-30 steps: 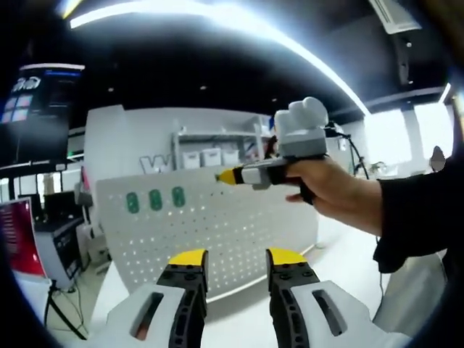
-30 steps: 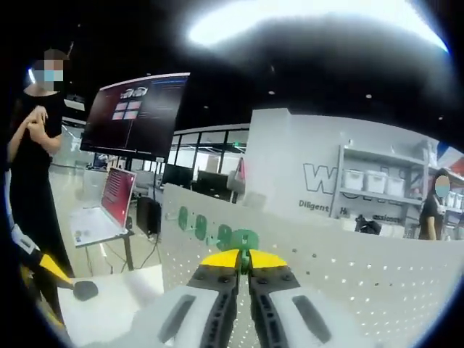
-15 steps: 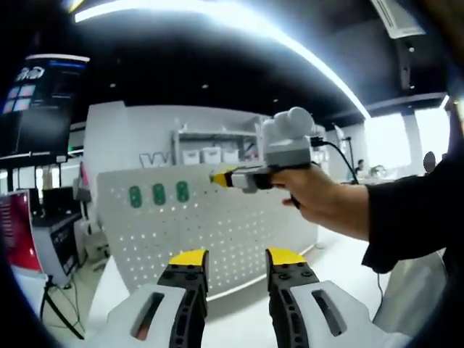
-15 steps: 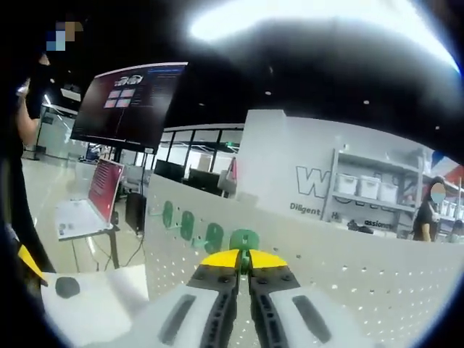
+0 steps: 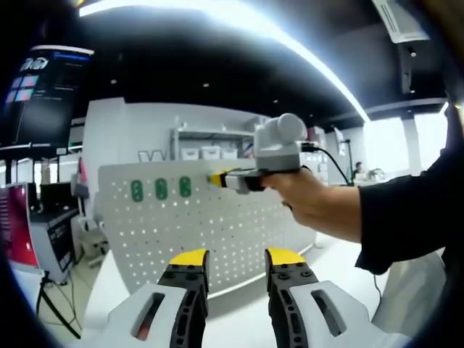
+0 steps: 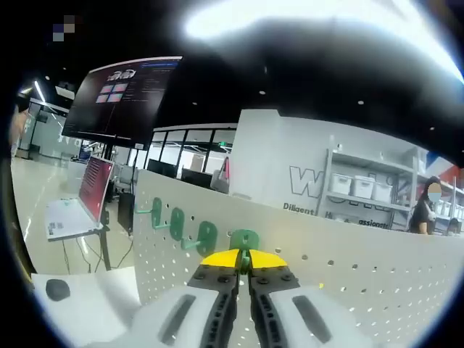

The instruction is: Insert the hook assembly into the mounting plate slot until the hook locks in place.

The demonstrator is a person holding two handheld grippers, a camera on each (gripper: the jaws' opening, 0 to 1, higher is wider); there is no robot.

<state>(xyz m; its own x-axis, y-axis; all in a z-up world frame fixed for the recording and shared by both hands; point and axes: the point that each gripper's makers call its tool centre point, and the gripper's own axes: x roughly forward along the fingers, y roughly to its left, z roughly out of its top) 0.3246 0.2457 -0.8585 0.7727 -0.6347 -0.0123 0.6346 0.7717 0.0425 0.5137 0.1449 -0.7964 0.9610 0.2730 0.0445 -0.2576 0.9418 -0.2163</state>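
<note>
Presently, in the left gripper view, your left gripper [image 5: 234,261] sits at 6 o'clock with its yellow-tipped jaws spread and nothing between them. The white perforated mounting plate [image 5: 217,225] stands upright ahead, with three green hooks [image 5: 161,189] already seated in a row near its upper edge, toward 10 o'clock. Your right gripper [image 5: 217,178] enters from 3 o'clock, held in your hand [image 5: 312,199], its yellow tip just beside the plate's top edge, to the right of the third hook.

In the right gripper view, the right gripper's jaws rise from 6 o'clock, pressed together on a green hook assembly [image 6: 245,243] that pokes out above the yellow tips. It sits against or just off the plate face, next in line after the seated hooks, which trail away toward 9 o'clock. Whether its tabs have entered the holes cannot be told; the jaw tips cover that spot.

Risks, as a judgement: the insertion is blind, so the tabs may land between holes and skate across the plate. A tilted push could leave the hook half-seated and unlocked. The free-standing plate may also tip or slide back, since your left gripper is not bracing it.
</note>
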